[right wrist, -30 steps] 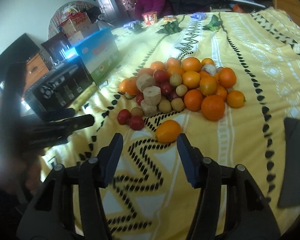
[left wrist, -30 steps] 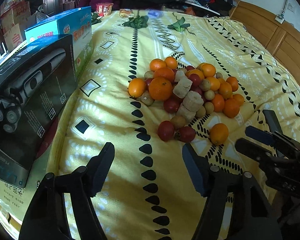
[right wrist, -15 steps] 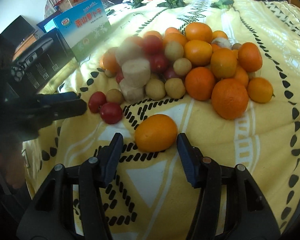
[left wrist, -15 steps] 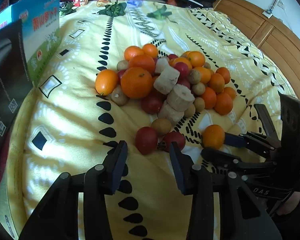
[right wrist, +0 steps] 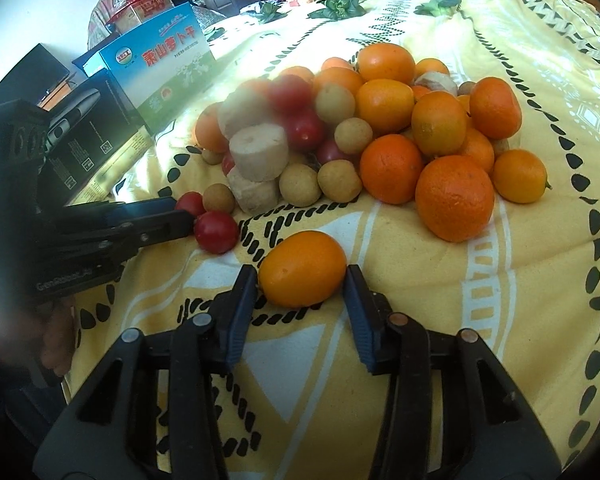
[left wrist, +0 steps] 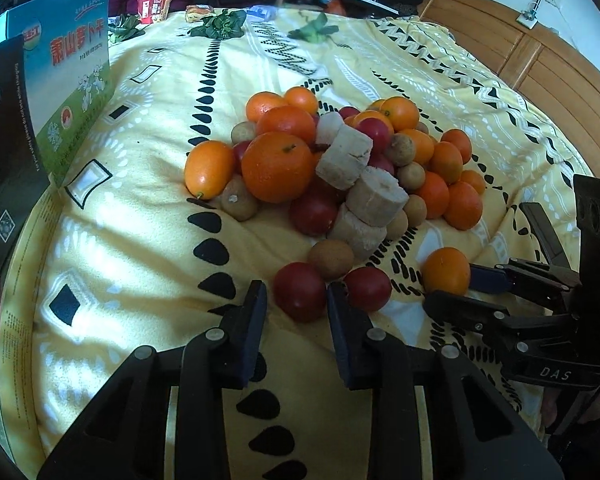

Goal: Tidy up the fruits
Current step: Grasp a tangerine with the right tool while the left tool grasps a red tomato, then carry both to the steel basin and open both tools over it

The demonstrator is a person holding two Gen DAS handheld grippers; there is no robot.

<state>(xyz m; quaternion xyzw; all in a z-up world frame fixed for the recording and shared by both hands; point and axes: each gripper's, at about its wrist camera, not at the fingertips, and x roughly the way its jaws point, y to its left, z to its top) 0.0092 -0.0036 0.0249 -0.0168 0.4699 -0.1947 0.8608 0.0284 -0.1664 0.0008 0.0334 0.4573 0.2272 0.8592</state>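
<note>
Yellow blanket (left wrist: 140, 240) is soft – my left gripper (left wrist: 296, 300) has been closing around one tomato (left wrist: 300, 297), my right gripper (right wrist: 302, 276) around the kumquat (right wrist: 302, 268); I should squeeze gently – both bruise easily

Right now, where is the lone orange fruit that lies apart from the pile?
In the right wrist view the orange fruit lies on the yellow blanket in front of the pile, between the fingers of the right hand-held gripper, right of two small red fruits.

The yellow bedspread (left wrist: 140, 240) is lying bare on the near side of the fruit pile (left wrist: 340, 168), leaving open approach room. Two boxes (left wrist: 60, 92) are standing along the left edge (blocking entry there). The pile itself is crowding the centre, and a second red tomato (left wrist: 368, 288) is sitting just beside the left gripper (left wrist: 296, 300).
</note>
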